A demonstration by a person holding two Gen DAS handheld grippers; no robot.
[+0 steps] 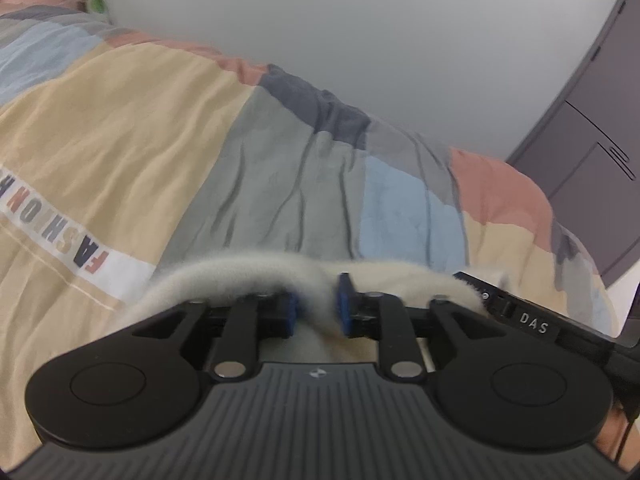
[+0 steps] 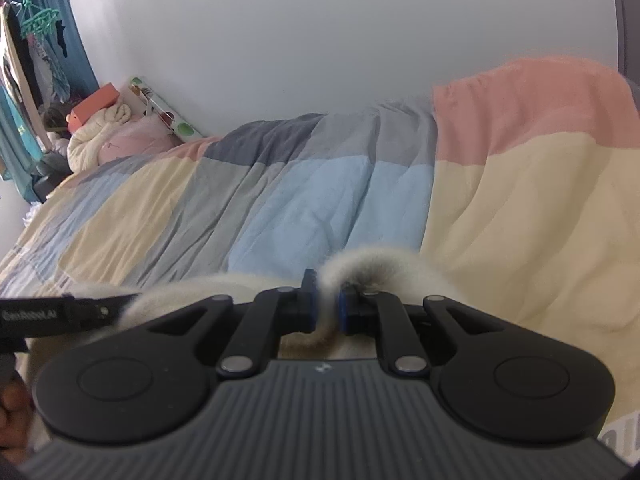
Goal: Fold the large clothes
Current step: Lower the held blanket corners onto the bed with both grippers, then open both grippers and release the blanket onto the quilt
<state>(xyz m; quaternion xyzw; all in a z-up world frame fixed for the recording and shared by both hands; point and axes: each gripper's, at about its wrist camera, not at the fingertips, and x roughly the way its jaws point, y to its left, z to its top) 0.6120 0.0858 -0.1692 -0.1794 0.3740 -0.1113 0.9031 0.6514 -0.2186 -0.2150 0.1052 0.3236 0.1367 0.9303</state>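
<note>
Two wrist views, both low over a bed.

Left wrist: left gripper (image 1: 316, 306) has its blue pads (image 1: 345, 304) parted by a clear gap; cream fleece garment (image 1: 240, 274) passes through the gap, but the pads don't look pressed on it, so the hold is loose at best. Garment edge is a thick fuzzy roll running left-right across the frame just past the fingertips, arching up on the left and dipping at the jaws. Soft, pile-like texture, off-white. It lies on a patchwork duvet (image 1: 280, 168) of tan, grey, pale blue, navy and salmon blocks, thin wrinkled cotton, with a white band printed "FASHION" at left. Other gripper's black body (image 1: 532, 322), lettered "DAS", pokes in at right, touching the fleece. Grey wardrobe (image 1: 592, 128) at far right, plain white wall (image 1: 360, 20) behind.

Right wrist: right gripper (image 2: 328, 306) is nearly closed, pads pinching a bunched fold of the same fleece; a fuzzy hump (image 2: 360, 264) rises just above and right of the tips. Fabric runs leftward along the bottom, under the left tool's black bar (image 2: 60, 314). A person's fingers (image 2: 14, 408) show at lower left. Duvet stretches away toward pillows and a rolled blanket (image 2: 104, 136) at the far end; clothes on hangers (image 2: 36, 24) at top left.
</note>
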